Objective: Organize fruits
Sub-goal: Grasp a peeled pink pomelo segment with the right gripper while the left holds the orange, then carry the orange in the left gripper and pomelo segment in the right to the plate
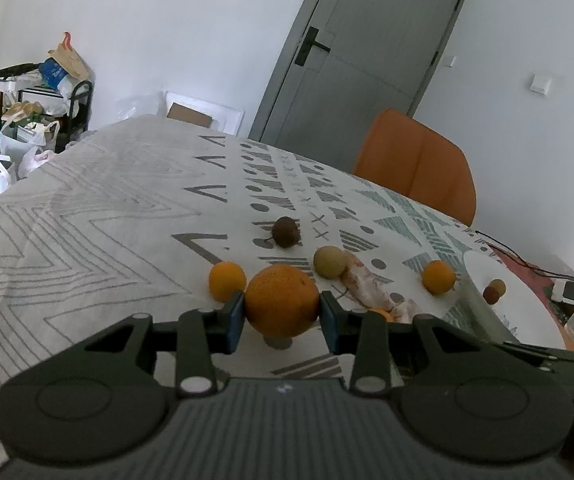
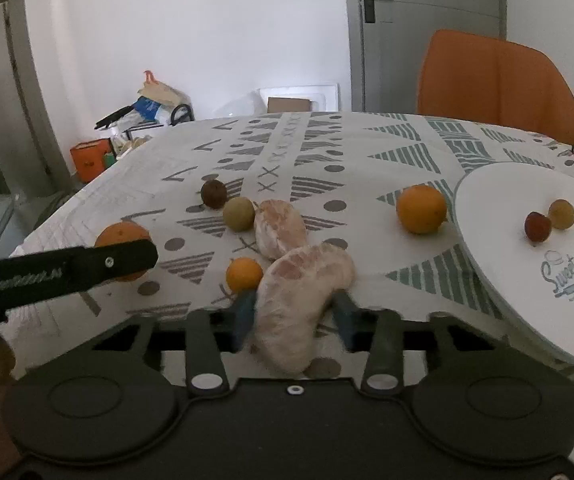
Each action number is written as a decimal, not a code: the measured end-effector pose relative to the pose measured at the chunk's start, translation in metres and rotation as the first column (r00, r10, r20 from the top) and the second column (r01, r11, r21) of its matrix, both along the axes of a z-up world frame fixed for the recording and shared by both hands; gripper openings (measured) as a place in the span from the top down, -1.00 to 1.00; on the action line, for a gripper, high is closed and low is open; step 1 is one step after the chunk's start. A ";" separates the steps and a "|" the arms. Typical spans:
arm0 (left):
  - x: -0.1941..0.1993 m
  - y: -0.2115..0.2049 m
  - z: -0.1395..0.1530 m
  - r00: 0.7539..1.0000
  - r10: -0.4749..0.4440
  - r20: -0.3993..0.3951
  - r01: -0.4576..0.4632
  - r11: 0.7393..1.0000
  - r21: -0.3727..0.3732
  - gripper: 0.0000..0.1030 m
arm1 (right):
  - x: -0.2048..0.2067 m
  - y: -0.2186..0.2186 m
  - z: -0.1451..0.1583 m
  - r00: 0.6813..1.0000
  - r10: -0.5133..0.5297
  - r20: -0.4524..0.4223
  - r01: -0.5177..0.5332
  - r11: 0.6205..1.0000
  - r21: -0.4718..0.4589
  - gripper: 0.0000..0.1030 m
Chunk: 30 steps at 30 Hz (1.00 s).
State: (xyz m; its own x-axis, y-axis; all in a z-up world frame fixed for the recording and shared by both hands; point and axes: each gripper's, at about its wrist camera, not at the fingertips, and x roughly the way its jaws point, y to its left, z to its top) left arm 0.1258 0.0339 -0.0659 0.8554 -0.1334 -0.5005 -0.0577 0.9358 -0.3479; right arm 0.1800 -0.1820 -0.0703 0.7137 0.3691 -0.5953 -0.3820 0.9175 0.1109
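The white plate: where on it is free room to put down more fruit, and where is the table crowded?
The white plate holds only two small fruits near its far right; its left and near parts are bare. The cloth between the green fruit and the orange is free. It is crowded around the peeled segments.

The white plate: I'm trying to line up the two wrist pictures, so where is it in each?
Left wrist view: the white plate sits at the right edge, partly cut off, two small fruits on it.
Right wrist view: the white plate fills the right side, "Sweet" printed on it.
Shared landmark: the orange chair behind the table.
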 end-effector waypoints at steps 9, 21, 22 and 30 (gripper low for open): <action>0.004 -0.003 -0.003 1.000 -0.006 -0.018 0.006 1.000 0.023 0.26 | -0.002 -0.012 -0.001 1.000 -0.015 -0.007 0.016 0.999 0.031 0.15; 0.005 -0.019 0.002 0.999 -0.017 -0.046 0.020 0.997 0.077 0.26 | -0.008 -0.023 0.001 0.999 0.016 0.040 -0.019 0.997 0.080 0.31; 0.005 -0.022 0.004 0.999 -0.021 -0.044 0.024 0.996 0.085 0.26 | -0.011 -0.027 0.004 0.999 0.017 0.049 -0.022 0.995 0.096 0.31; 0.004 -0.055 0.022 0.996 -0.088 -0.014 0.089 0.988 0.126 0.26 | -0.025 -0.060 0.030 0.991 -0.022 0.135 0.000 0.987 0.159 0.31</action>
State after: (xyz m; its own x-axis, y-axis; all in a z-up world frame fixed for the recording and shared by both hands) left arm 0.1294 -0.0210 -0.0436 0.8388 -0.1440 -0.5251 0.0253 0.9737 -0.2265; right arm 0.1550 -0.2417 -0.0405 0.7885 0.4426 -0.4270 -0.3935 0.8967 0.2028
